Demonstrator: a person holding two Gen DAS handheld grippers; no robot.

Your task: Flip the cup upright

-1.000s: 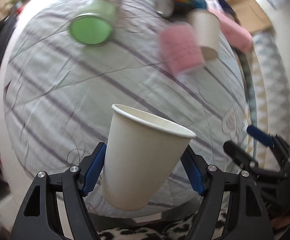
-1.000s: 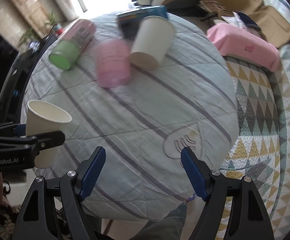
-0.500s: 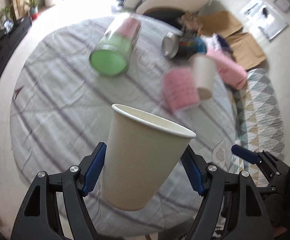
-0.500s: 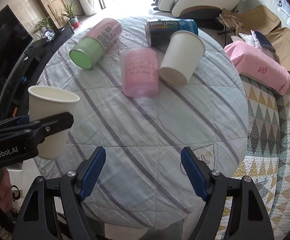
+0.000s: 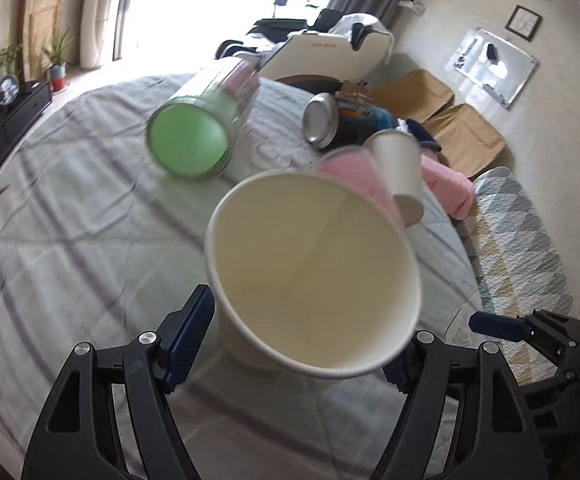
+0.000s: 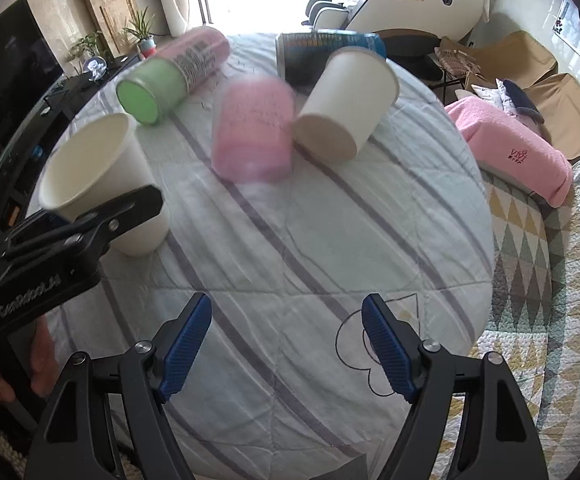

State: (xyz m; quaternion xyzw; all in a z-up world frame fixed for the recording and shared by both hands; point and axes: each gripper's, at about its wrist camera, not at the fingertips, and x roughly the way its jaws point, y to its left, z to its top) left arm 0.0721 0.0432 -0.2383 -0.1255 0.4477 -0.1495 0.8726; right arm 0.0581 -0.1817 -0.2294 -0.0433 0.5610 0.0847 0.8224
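A: Left hand-held gripper (image 5: 294,344) clamped on the paper cup (image 5: 314,276), blue pads (image 5: 189,336) pressed to its sides. Mouth wide open toward the lens, tipped up.

B: Confirmed from the right wrist view: cup (image 6: 101,184) near-left on the counter (image 6: 330,240), mouth up, leaning slightly. Base at or just above the striped cloth; contact hard to tell. Black finger (image 6: 101,216) of the left hand-held gripper across its wall.

A: Right hand-held gripper (image 6: 287,344)?

B: Spread wide, nothing between the pads, hanging over the near edge of the counter. Also peeking in at the right edge of the left wrist view (image 5: 530,332).

A: Far side, then. Green jar (image 6: 161,84) far-left, lying down, base toward the lens.

B: Pink cup (image 6: 253,136) in the middle, on its side, blurred. Second paper cup (image 6: 346,100) just right of it, also on its side, base toward the lens, touching or nearly touching the pink one.

A: Can (image 6: 326,52) behind those two, lying flat, at the far edge.

B: Off the counter, right: pink towel (image 6: 518,148), patterned rug (image 6: 550,300) below.
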